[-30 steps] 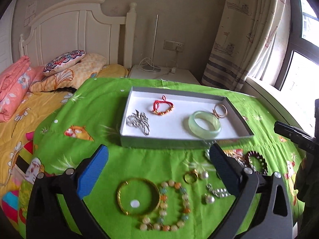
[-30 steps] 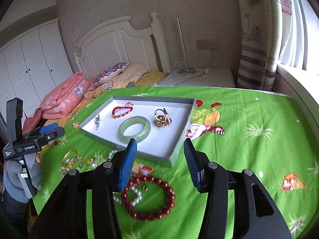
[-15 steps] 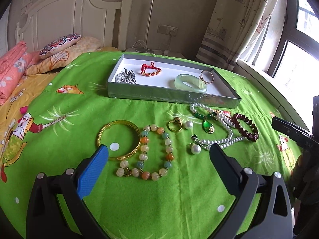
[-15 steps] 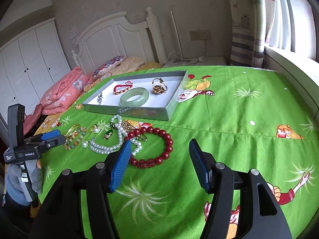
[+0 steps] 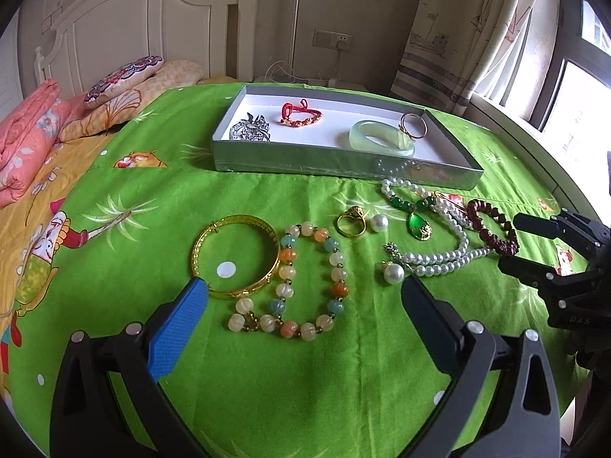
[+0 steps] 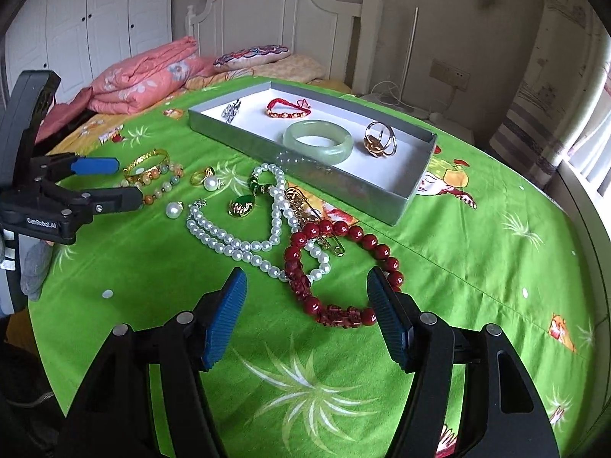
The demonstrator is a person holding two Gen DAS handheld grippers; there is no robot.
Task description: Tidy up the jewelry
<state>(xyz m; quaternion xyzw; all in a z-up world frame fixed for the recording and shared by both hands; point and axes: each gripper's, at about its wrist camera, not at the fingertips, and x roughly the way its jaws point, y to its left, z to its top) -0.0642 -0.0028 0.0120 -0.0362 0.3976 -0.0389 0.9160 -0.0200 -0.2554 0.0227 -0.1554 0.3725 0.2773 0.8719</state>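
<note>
Only right view: wardrobe [image 6: 88,19] | both tools [image 5: 301,297] [image 6: 305,290] apart, empty

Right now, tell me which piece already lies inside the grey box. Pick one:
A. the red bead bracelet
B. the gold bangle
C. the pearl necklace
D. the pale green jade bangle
D: the pale green jade bangle lies on the white floor of the grey box, while the red bead bracelet, pearl necklace and gold bangle lie on the green cloth outside it.

A green cartoon-print cloth [image 5: 267,381] covers the surface. Directly on it lie a shallow grey tray [image 5: 343,164], a gold bangle [image 5: 236,253], a pastel bead bracelet [image 5: 305,282], a gold ring [image 5: 351,221], a pearl necklace [image 6: 244,244] and a red bead bracelet [image 6: 336,267].
</note>
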